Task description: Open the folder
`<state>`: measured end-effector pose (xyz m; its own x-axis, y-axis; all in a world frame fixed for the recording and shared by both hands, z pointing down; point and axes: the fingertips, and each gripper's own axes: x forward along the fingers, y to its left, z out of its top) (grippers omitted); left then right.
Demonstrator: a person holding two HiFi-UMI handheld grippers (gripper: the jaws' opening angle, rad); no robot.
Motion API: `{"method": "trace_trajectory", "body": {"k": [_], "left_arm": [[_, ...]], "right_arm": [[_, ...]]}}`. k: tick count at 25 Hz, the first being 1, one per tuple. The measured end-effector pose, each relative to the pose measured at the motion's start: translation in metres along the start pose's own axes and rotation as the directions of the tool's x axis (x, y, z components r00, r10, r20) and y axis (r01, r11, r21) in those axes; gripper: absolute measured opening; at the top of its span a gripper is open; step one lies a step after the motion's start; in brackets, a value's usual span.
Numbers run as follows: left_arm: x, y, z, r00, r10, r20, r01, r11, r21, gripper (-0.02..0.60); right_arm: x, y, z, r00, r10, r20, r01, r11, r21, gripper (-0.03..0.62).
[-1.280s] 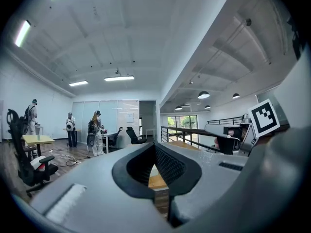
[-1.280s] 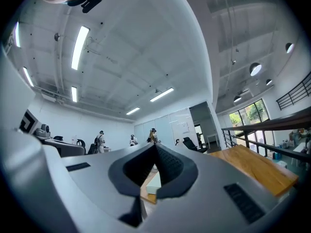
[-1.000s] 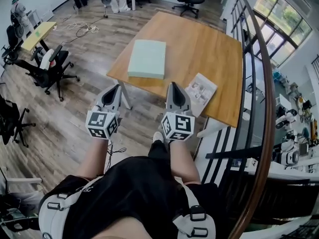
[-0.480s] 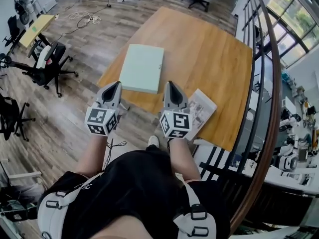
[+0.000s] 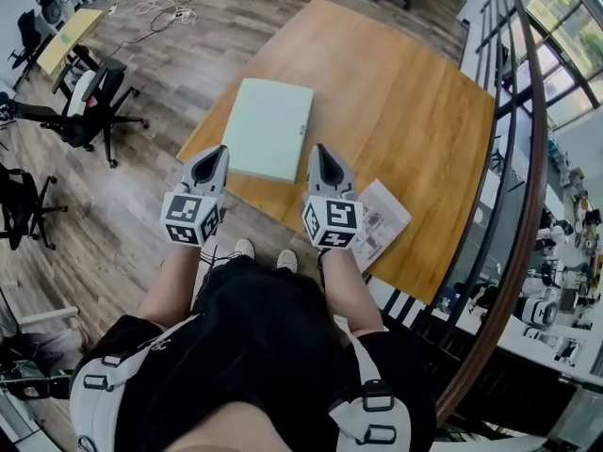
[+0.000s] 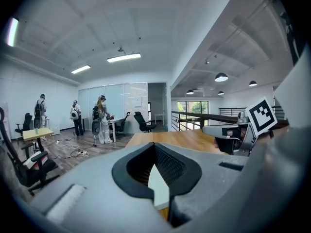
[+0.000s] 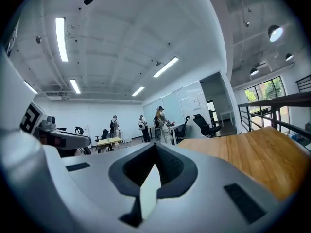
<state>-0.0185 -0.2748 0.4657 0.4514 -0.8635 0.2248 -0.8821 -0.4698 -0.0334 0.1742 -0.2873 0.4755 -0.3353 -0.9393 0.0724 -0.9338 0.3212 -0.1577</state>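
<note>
A pale green folder point(image 5: 271, 128) lies closed and flat on the wooden table point(image 5: 396, 102), near its front left corner. My left gripper point(image 5: 213, 153) hovers at the table's near edge, just left of the folder's near left corner. My right gripper point(image 5: 322, 150) is just off the folder's near right corner. Both are shut, empty and pointing along the table. In the left gripper view the shut jaws point(image 6: 154, 146) fill the lower frame, and a pale sliver of the folder point(image 6: 158, 191) shows through them. The right gripper view shows the same shut tips point(image 7: 155, 147).
A printed leaflet point(image 5: 379, 220) lies on the table right of my right gripper. A metal railing point(image 5: 513, 149) runs along the table's right side. Office chairs point(image 5: 80, 111) stand on the wood floor to the left. Several people point(image 6: 99, 125) stand by desks far off.
The person has stepped up to the table. Both grippers moved forward together from over the floor to the folder's near corners. Their jaws stayed shut.
</note>
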Motion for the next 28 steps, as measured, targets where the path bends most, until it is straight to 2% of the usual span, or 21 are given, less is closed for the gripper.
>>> {"method": "trace_trajectory", "body": {"k": [4, 8, 9, 11, 14, 17, 20, 24, 28], "left_arm": [[0.019, 0.008, -0.011, 0.999, -0.017, -0.040, 0.018, 1.000, 0.020, 0.002], [0.036, 0.006, -0.022, 0.994, -0.070, -0.080, 0.075, 0.996, 0.055, 0.003], [0.041, 0.004, -0.025, 0.992, -0.089, -0.090, 0.096, 0.993, 0.068, 0.020], [0.051, -0.002, -0.031, 0.985, -0.133, -0.113, 0.145, 0.984, 0.102, 0.092], [0.061, -0.013, -0.044, 0.971, -0.180, -0.160, 0.210, 0.958, 0.193, 0.149], [0.071, -0.027, -0.065, 0.948, -0.221, -0.229, 0.284, 0.912, 0.296, 0.186], [0.078, -0.043, -0.092, 0.910, -0.271, -0.314, 0.382, 0.843, 0.379, 0.226], [0.083, -0.058, -0.127, 0.844, -0.320, -0.430, 0.508, 0.735, 0.449, 0.263], [0.089, -0.070, -0.161, 0.772, -0.344, -0.534, 0.608, 0.645, 0.464, 0.284]], "right_arm": [[0.017, -0.008, -0.015, 0.999, -0.017, -0.042, 0.018, 1.000, 0.023, 0.006], [0.031, -0.012, -0.032, 0.996, -0.009, -0.094, 0.013, 0.999, 0.052, 0.008], [0.034, -0.014, -0.039, 0.993, -0.002, -0.114, 0.011, 0.997, 0.075, 0.012], [0.039, -0.020, -0.055, 0.987, 0.004, -0.160, 0.019, 0.990, 0.142, 0.058], [0.042, -0.029, -0.079, 0.977, 0.012, -0.214, 0.042, 0.969, 0.244, 0.075], [0.044, -0.039, -0.105, 0.964, 0.021, -0.264, 0.072, 0.939, 0.338, 0.077], [0.045, -0.042, -0.134, 0.948, 0.052, -0.315, 0.090, 0.904, 0.419, 0.077], [0.048, -0.034, -0.172, 0.926, 0.117, -0.359, 0.087, 0.859, 0.504, 0.077], [0.048, -0.033, -0.203, 0.911, 0.160, -0.379, 0.119, 0.780, 0.614, 0.077]]}}
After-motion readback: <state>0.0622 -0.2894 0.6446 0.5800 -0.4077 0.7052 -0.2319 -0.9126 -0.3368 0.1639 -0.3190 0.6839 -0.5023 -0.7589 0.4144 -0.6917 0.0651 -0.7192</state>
